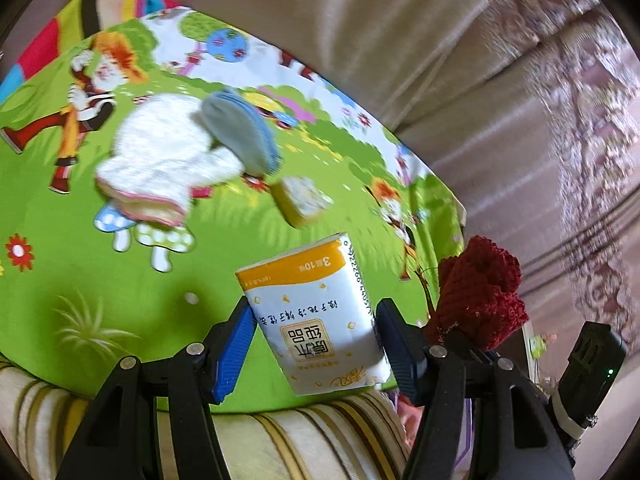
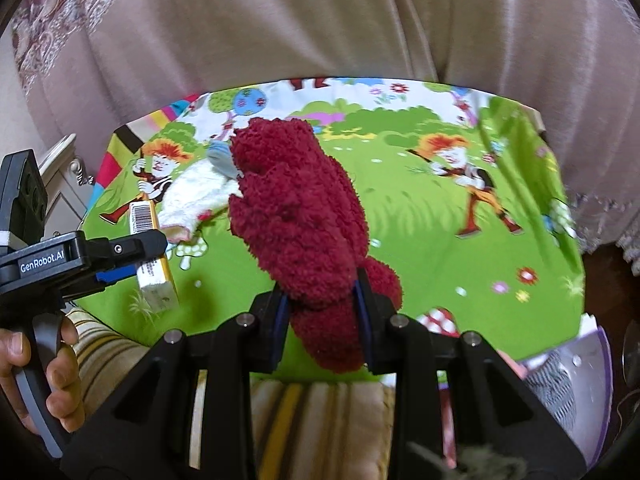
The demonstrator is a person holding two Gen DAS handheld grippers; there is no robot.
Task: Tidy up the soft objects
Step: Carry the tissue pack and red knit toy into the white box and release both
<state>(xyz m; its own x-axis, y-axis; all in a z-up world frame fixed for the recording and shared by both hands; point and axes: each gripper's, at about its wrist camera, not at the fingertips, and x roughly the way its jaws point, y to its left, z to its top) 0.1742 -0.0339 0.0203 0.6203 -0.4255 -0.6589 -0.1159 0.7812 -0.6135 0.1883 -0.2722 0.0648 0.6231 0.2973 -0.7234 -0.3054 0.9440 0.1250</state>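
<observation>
Both hand-held grippers tilt downward, gripping loads.

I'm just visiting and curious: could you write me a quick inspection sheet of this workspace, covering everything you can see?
Surface: cartoon cloth, green, colourful.
Job's things: tissue pack in left gripper; red sock in right gripper; white mitt, blue sock, yellow sponge lying on the cloth.
Clutter: nothing seen.
Grippers: both shut on their items.
Cables: nothing seen.
Surroundings: curtain behind, striped cushion in front.
</observation>
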